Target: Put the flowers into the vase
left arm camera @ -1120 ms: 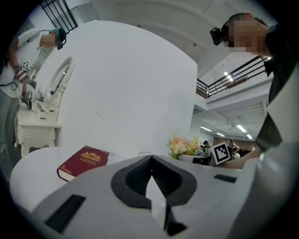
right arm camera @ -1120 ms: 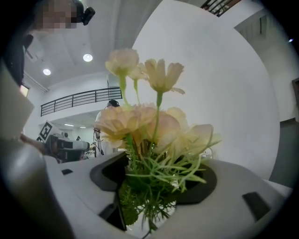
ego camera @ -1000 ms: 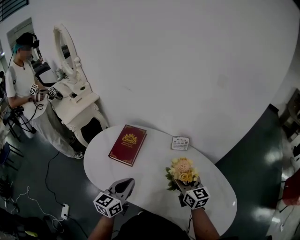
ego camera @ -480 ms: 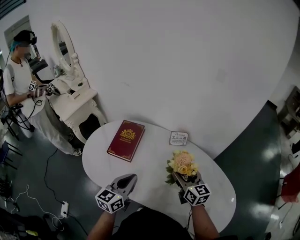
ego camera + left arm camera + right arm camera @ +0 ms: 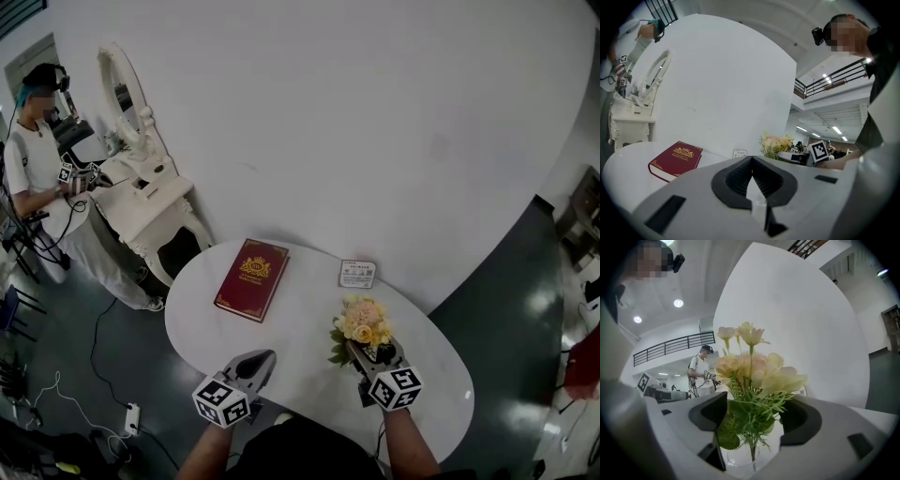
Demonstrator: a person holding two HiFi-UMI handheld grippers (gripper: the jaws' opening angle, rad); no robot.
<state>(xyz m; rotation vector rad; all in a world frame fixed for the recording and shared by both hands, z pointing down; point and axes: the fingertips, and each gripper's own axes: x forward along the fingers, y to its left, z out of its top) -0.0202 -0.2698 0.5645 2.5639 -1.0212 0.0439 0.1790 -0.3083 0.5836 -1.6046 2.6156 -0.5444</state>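
The flowers [image 5: 364, 323] are set in the vase [image 5: 739, 459] by the desk's [image 5: 305, 323] near edge, between the right claw's [image 5: 754, 405] spread jaws, which have just been opening. Leaves could be snagged on withdrawal and the vase toppled. The left claw [image 5: 751, 160] is pressed together, empty.

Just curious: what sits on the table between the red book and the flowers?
Nothing; the head view shows bare white table between red book and flowers.

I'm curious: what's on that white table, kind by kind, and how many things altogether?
Book: 1
Card: 1
Flower bunch: 1
Vase: 1
Total: 4
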